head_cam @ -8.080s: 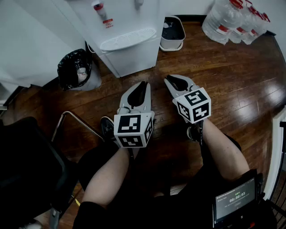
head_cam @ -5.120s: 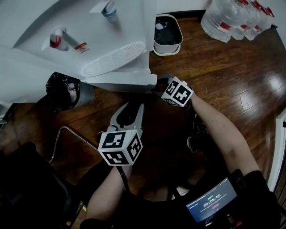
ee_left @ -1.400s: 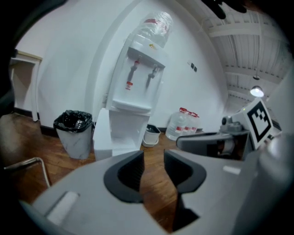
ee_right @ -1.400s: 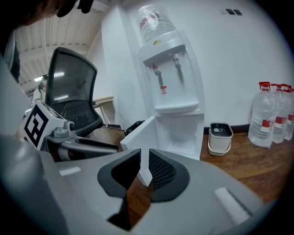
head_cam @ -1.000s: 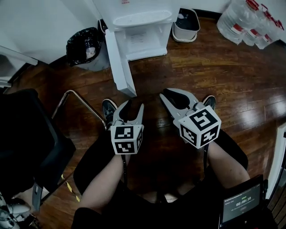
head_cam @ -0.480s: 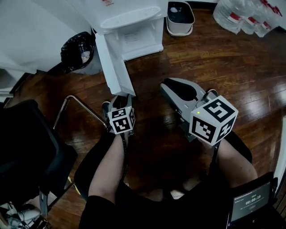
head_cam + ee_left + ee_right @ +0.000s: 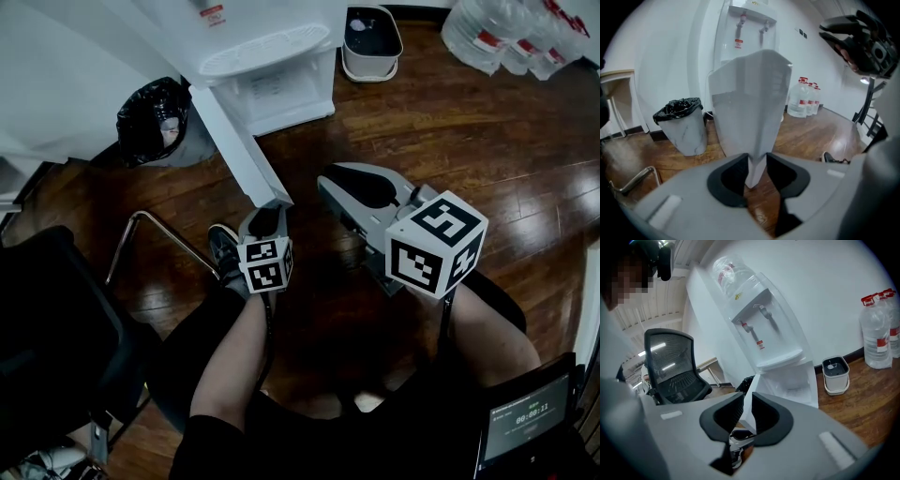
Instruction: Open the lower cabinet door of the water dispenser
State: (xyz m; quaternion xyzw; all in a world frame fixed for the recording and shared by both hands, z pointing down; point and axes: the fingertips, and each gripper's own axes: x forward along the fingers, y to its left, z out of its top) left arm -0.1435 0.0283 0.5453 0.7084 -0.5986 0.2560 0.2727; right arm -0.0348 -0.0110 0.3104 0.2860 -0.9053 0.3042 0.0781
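The white water dispenser [image 7: 272, 56] stands at the top of the head view with its lower cabinet [image 7: 286, 89] exposed. Its cabinet door [image 7: 234, 141] is swung out toward me, edge-on. My left gripper [image 7: 267, 211] sits at the door's free lower corner. In the left gripper view its jaws are closing, with the door [image 7: 750, 93] between them and the pads [image 7: 740, 171] against its edge. My right gripper [image 7: 323, 183] hovers to the right, apart from the door. Its jaws [image 7: 747, 401] are nearly together with nothing between them.
A bin with a black bag [image 7: 155, 117] stands left of the dispenser, a white pail [image 7: 368, 42] to its right. Several water bottles [image 7: 497, 37] sit at the top right. A black office chair [image 7: 56, 328] and a metal tube frame [image 7: 150, 234] lie at the left.
The door, shut at first, now hangs open. My left gripper dropped forward to the door's lower corner and its wide jaws closed onto the edge. The right gripper lifted slightly and rolled.
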